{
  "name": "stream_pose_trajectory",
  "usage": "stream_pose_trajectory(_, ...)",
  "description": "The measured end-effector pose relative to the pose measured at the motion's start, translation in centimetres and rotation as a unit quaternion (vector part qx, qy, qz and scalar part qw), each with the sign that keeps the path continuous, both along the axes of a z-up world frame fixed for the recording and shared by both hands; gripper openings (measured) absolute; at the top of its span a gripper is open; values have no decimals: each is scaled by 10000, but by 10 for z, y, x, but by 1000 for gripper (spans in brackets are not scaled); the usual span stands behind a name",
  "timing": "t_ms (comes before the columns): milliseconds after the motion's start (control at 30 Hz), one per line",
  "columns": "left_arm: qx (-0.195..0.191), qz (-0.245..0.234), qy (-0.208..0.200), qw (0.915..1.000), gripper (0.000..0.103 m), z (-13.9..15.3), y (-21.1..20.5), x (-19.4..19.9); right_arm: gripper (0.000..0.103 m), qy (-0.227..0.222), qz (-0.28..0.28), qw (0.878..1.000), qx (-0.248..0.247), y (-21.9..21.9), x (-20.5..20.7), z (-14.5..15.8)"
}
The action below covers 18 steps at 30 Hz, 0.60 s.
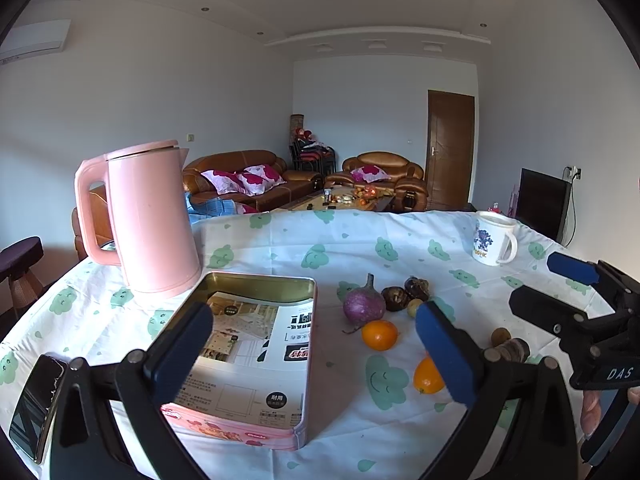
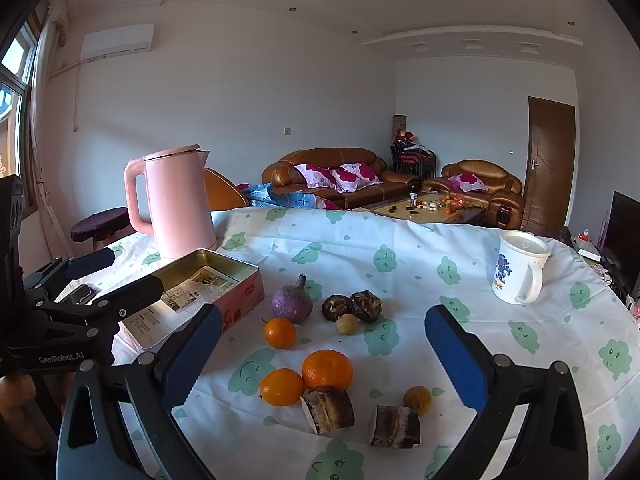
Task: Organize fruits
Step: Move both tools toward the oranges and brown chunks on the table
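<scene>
Left gripper (image 1: 316, 354) fingers spread wide over pink tin (image 1: 248, 356), empty right gripper (image 2: 324, 356) likewise spread, three oranges (image 2: 327, 369) between its fingers, purple turnip (image 2: 292, 303) just beyond, on cloud-print tablecloth (image 2: 400, 240).

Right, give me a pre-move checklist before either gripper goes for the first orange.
1. Right gripper open, nothing held: ok.
2. Left gripper open, nothing held: ok.
3. Tin box open to receive fruit, only a printed sheet inside: ok.
4. Largest orange free to grasp: not ok, it touches a smaller orange and a sugarcane piece.
5. Far orange has room around it: ok.
6. Mug and kettle away from the fruit: ok.
</scene>
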<state>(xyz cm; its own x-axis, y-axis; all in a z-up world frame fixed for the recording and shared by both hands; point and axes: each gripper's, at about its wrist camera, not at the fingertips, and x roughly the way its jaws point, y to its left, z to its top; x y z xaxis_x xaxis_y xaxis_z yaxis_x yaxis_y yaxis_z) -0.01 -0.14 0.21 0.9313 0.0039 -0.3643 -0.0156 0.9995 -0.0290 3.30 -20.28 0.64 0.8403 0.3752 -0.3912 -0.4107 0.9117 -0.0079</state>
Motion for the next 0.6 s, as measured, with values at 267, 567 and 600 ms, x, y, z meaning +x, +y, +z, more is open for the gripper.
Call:
stream_pose_trajectory(267,2,0,8,10000,103,0,2,1,102,8,-1,10000,9,-1,1,-1)
stream_pose_trajectory(567,42,24,45,10000,103,-5,5,1,102,20,-6,10000,12,-2,1,-2)
stream_pose_trajectory(600,53,27,51,10000,103,-6,5,1,102,28,-6,10000,18,-2,0,-3)
